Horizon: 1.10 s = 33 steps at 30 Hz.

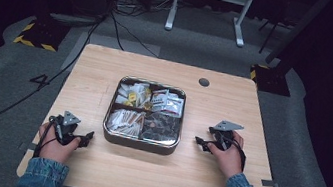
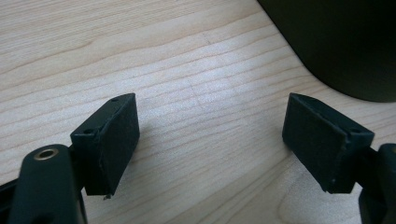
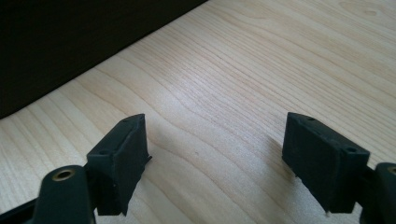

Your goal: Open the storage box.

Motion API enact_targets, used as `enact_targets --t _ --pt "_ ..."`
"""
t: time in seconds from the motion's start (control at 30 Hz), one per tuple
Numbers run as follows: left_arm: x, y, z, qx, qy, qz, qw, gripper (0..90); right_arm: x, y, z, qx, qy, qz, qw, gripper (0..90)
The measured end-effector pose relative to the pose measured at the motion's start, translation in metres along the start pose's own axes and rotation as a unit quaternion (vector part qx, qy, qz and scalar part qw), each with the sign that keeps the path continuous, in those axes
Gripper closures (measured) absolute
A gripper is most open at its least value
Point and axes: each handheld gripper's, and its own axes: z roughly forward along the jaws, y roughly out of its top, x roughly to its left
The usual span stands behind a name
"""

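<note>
**Q:** Where do things stand with your two grippers?

**A:** Both rest on the table point(image 1: 108, 64), empty. In the high view my left gripper point(image 1: 86, 137) sits at the lower left of the frame, just beside the near left corner of the tin point(image 1: 139, 143); my right gripper point(image 1: 201, 142) sits right of centre, a little apart from the tin's right wall. In the left gripper view the jaws stand spread wide over bare wood, with the tin's dark wall point(image 2: 345, 42) filling the upper right corner. In the right gripper view the jaws are spread just as wide, nothing between them, and the dark wall point(image 3: 70, 42) takes the upper left.

**Q:** And the tin itself?

**A:** It lies in the middle of the frame in the high view, open, split into four compartments. The upper two hold small packets point(image 1: 167, 101), some white and some with yellow. The lower left holds pale, slim sachets point(image 1: 125, 120). The lower right holds darker items I can't make out.

**Q:** So which step are you on?

**A:** As I judge it, the very start: hands poised either side, nothing picked yet.

**Q:** What does the next move ask of you?

**A:** Lifting one gripper over the rim and coming down into one compartment with the jaws already apart. The packets lie flat and crowded, so I'd aim for a raised edge and pinch a single one, rather than drag its neighbours along.
</note>
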Motion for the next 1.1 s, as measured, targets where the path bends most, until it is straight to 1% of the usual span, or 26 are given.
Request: enact_targets --t 0.17,0.2,0.27,0.73,0.77,0.8,0.83,0.87,0.93,0.97,1.0,1.1 --pt "0.0 0.0 0.0 0.001 0.0 0.0 1.0 19.3 0.001 0.0 0.0 0.001 -0.005 0.006 1.0 22.8" --pt "0.0 0.0 0.0 0.001 0.0 0.0 1.0 19.3 0.003 0.001 -0.001 0.01 -0.014 0.013 0.9998 22.8" --pt "0.0 0.0 0.0 0.0 0.0 0.001 1.0 19.3 0.004 0.003 -0.002 0.019 -0.018 0.018 0.9995 22.8" --pt "0.0 0.001 0.001 0.0 0.0 0.002 1.0 19.3 0.004 0.003 -0.003 0.021 -0.019 0.019 0.9994 23.0" --pt "0.0 0.001 0.001 0.0 0.001 0.002 1.0 19.3 0.003 0.004 -0.004 0.027 -0.018 0.019 0.9993 25.8" --pt "0.0 0.002 0.001 0.0 0.001 0.002 1.0 19.3 0.003 0.005 -0.005 0.027 -0.013 0.022 0.9993 27.3" --pt "0.0 0.002 0.001 0.0 0.001 0.002 1.0 19.3 0.003 0.005 -0.005 0.027 -0.013 0.022 0.9993 27.3" --pt "0.0 0.002 0.001 0.0 0.0 0.002 1.0 19.3 0.002 0.006 -0.009 0.019 -0.005 0.03 0.9994 27.2" --pt "0.0 0.002 0.002 0.0 0.0 0.002 1.0 19.3 0.002 0.01 -0.014 0.016 -0.005 0.031 0.9994 27.3" --pt "0.0 0.002 0.002 0.0 0.0 0.002 1.0 19.3 0.002 0.01 -0.014 0.016 -0.005 0.031 0.9994 27.3" --pt "0.0 0.002 0.002 0.0 0.0 0.002 1.0 19.3 0.001 0.013 -0.021 0.017 0.001 0.035 0.9993 28.6" --pt "0.0 0.002 0.002 0.0 -0.001 0.002 1.0 19.3 0.0 0.016 -0.027 0.008 0.006 0.041 0.9991 29.5"
